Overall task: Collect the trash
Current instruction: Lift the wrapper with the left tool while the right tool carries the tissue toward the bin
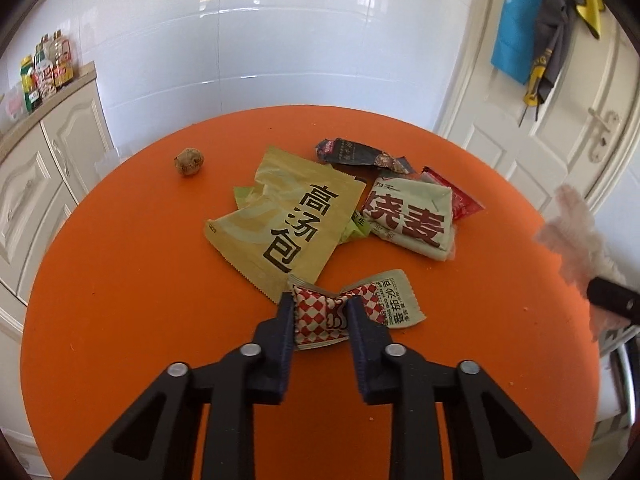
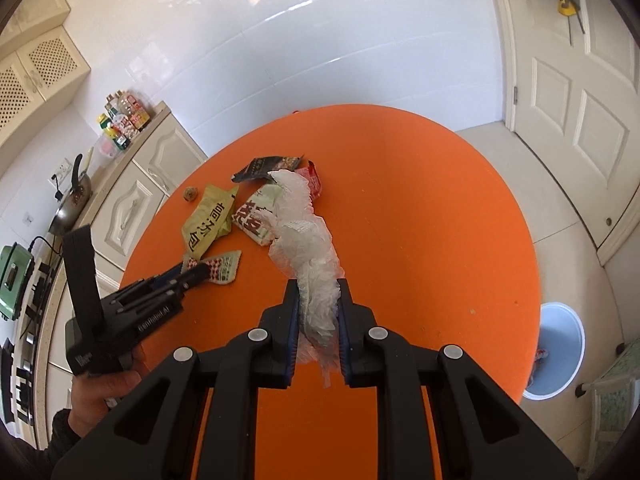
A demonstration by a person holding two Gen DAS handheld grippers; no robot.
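left tongs [image 1: 320, 300] clamped on checkered sachet [image 1: 356, 308] | right tongs [image 2: 318, 280] closed on clear plastic bag [image 2: 308, 248] | wrappers left mid-frame on tabletop [image 1: 120, 280], unbagged

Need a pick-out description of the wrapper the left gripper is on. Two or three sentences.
On the round orange table, nearest the camera in the left wrist view, below the big yellow packet. The small sachet, crumpled, is pinched by the left gripper; only it has a red-and-white diamond check.
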